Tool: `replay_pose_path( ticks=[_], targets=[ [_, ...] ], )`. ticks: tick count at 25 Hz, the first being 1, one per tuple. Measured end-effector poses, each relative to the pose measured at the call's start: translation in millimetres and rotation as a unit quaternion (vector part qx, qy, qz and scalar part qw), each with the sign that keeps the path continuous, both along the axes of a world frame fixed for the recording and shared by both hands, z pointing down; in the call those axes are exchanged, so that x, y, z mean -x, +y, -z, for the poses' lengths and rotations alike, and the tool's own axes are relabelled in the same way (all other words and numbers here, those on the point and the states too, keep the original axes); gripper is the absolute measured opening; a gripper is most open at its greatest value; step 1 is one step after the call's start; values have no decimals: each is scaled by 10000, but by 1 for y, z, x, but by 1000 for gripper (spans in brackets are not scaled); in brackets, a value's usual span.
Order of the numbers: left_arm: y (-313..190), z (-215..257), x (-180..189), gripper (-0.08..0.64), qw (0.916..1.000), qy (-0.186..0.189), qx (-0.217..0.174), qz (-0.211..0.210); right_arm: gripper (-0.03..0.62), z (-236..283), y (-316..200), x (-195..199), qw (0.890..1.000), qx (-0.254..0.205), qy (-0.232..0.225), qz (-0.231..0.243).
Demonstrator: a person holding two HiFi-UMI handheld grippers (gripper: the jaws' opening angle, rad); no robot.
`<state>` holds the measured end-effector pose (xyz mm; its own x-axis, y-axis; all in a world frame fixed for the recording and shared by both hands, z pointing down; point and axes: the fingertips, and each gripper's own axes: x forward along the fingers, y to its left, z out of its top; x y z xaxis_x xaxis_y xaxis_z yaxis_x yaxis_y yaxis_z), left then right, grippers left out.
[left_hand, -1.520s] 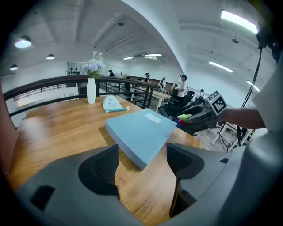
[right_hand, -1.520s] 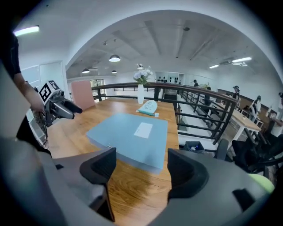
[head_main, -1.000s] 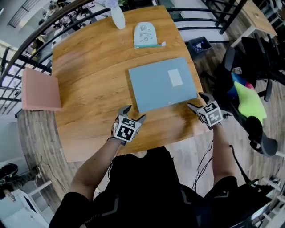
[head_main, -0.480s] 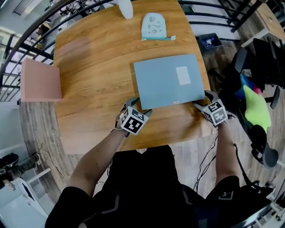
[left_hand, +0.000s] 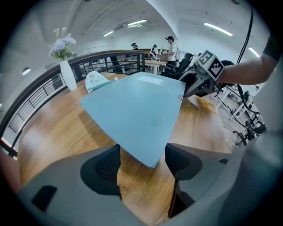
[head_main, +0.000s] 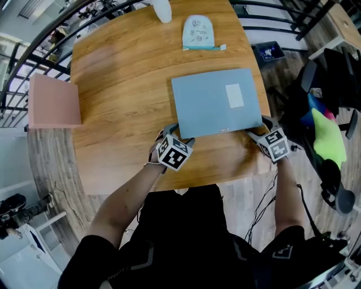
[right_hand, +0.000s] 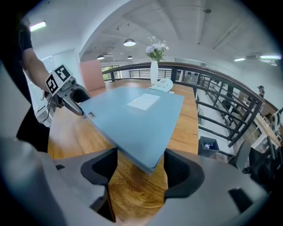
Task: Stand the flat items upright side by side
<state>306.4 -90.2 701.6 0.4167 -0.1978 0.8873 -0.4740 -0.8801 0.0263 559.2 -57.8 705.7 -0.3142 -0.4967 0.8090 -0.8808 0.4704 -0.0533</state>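
My head view looks steeply down on the table [head_main: 113,84]; left and right gripper views sit low and close, sharing the blue book [head_main: 208,107].

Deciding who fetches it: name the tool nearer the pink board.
Left. The left tool, jaws just closing about the blue folder's corner, is on the pink board's side; the right tool is at the folder's opposite corner.

The white vase [head_main: 162,10] is cut off by the top edge in the head view, so only its bottom is seen. The doodles on the little pale pouch [head_main: 198,32] can't be made out, way too small. Same goes for the tiny mark on the blue folder [head_main: 217,103] near its front edge. The people [left_hand: 170,46] far back in the left gripper view are seen only as tiny figures.
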Motion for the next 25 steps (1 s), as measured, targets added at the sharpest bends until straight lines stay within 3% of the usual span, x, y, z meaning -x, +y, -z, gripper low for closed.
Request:
replay_pose_path(
  ticks=[6, 13, 19, 25],
  targets=[
    [4, -2, 27, 325, 9999, 53, 74, 113, 331, 12, -1, 25, 9998, -75, 112, 165],
    [11, 0, 66, 318, 9992, 149, 192, 323, 327, 56, -8, 66, 9965, -326, 584, 498],
    [13, -3, 86, 307, 9987, 251, 238, 363, 324, 100, -15, 95, 9886, -497, 1197, 761],
    [12, -11, 103, 299, 9982, 294, 244, 453, 318, 155, -21, 133, 9760, -1001, 1587, 1107]
  ],
)
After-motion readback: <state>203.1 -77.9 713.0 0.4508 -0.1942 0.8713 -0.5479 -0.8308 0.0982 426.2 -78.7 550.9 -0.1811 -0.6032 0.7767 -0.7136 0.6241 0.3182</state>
